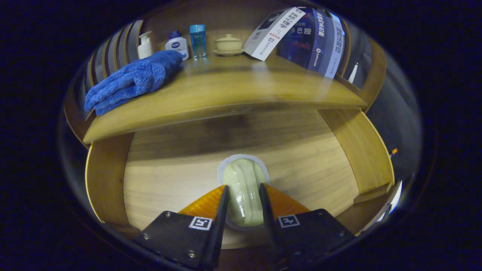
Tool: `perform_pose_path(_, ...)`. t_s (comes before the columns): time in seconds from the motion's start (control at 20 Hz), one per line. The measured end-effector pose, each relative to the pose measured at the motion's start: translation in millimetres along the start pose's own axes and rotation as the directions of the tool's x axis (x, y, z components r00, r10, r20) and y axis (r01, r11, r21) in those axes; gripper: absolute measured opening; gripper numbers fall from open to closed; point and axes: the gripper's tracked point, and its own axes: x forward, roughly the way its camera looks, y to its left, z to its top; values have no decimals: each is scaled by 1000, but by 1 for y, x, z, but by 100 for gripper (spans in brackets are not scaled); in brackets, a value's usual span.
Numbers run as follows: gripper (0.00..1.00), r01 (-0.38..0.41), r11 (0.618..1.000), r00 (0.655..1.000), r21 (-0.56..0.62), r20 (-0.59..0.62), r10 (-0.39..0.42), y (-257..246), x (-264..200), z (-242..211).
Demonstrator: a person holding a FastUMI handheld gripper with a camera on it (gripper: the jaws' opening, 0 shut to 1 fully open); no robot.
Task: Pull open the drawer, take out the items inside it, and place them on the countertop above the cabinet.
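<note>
Gripper point(243, 190) pinches one pale packet point(244, 188) in the open drawer point(169, 173) — countertop point(233, 86) holds three bottles.

Dim warm light, perhaps from overhead; shadowed drawer point(241, 150), strong fisheye edge distortion.

The drawer point(169, 177) and countertop point(226, 94) were light grained wood. Pale green packet point(244, 188), whitish edge. The towel point(131, 81) was bright blue; the teacup point(228, 44) cream; one bottle point(198, 40) clear blue.
</note>
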Motion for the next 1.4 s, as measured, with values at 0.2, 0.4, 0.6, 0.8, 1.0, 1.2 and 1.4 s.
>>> perform_pose_path(0.2, 39, -14, 998, 998, 55, 60, 10, -4, 0, 6)
perform_pose_path(0.4, 18, -105, 981, 988, 163, 127, 84, -4, 1, 5)
perform_pose_path(0.6, 17, -139, 971, 982, 196, 151, 111, -2, 1, 6)
perform_pose_path(0.8, 17, -137, 969, 982, 204, 153, 107, -2, 0, 8)
perform_pose_path(1.0, 17, -76, 980, 986, 183, 161, 47, -11, -1, 10)
perform_pose_path(1.2, 17, -16, 994, 985, 111, 170, -3, -12, -7, 10)
perform_pose_path(1.4, 17, -38, 996, 982, 81, 185, 22, -1, -19, 6)
